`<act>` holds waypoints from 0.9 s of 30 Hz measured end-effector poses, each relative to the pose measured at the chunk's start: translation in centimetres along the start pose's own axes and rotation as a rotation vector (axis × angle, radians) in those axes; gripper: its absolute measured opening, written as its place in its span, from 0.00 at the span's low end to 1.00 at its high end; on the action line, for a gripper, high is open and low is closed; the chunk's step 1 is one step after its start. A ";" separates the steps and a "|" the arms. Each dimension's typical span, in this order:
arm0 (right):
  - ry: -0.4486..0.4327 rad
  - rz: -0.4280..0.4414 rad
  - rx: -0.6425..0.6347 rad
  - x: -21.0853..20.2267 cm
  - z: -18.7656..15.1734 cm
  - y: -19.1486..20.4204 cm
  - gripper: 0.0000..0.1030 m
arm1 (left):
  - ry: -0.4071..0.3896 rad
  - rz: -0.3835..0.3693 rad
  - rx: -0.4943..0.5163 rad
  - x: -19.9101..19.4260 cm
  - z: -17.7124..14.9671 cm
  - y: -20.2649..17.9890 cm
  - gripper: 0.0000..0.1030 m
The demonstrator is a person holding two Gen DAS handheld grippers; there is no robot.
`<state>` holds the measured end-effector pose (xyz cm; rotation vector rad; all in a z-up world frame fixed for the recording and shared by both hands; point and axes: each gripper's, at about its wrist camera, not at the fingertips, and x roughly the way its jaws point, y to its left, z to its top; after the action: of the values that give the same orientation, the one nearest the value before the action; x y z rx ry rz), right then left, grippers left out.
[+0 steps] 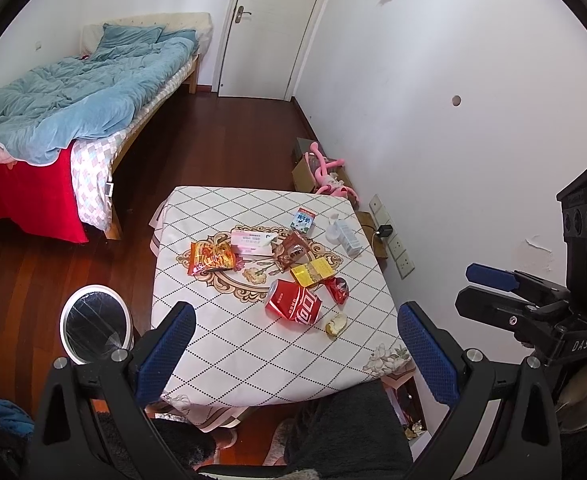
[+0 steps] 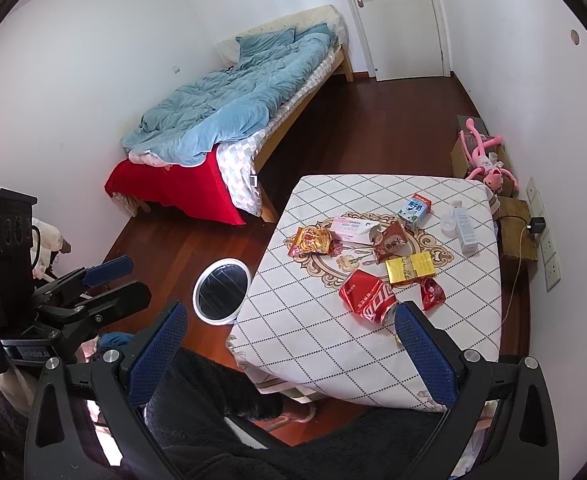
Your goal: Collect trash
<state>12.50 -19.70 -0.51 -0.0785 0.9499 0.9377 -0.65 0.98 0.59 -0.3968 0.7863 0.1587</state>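
Note:
Trash lies on a small table with a diamond-pattern cloth [image 1: 229, 344] [image 2: 317, 344]: a crushed red cola can [image 1: 293, 306] [image 2: 367, 296], a yellow box [image 1: 312, 273] [image 2: 409, 267], a small red wrapper [image 1: 338, 289] [image 2: 432, 293], an orange snack bag [image 1: 211, 257] [image 2: 309, 241], a brown packet [image 1: 291, 253] [image 2: 389, 242], a milk carton [image 1: 303, 221] [image 2: 413, 208], a pink tissue pack [image 1: 251, 241] [image 2: 351, 229] and a clear bottle [image 1: 345, 236] [image 2: 463, 228]. A white-rimmed bin [image 1: 95, 324] [image 2: 222, 290] stands left of the table. My left gripper [image 1: 295, 330] and right gripper [image 2: 289, 328] are open, empty, held above the table's near edge.
A bed with a blue quilt [image 1: 73, 96] [image 2: 233, 108] is at the left. A closed door [image 1: 273, 28] is at the back. A pink plush toy on cardboard boxes [image 1: 327, 176] [image 2: 485, 156] and wall sockets [image 1: 393, 236] lie right of the table. Dark wood floor surrounds it.

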 end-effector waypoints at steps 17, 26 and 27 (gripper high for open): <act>0.003 0.004 0.004 0.8 0.2 0.0 1.00 | 0.006 0.029 -0.004 0.6 -0.3 0.8 1.00; -0.027 -0.099 0.187 4.8 -0.2 -7.7 1.00 | 0.058 0.161 -0.059 8.2 -0.6 2.1 1.00; -0.012 -0.134 0.218 6.2 -0.3 -9.6 1.00 | 0.074 0.173 -0.071 9.6 -0.8 2.3 1.00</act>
<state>20.61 -21.70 -8.28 0.0484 1.0174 0.7062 4.90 2.71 -7.42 -0.4036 0.8896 0.3357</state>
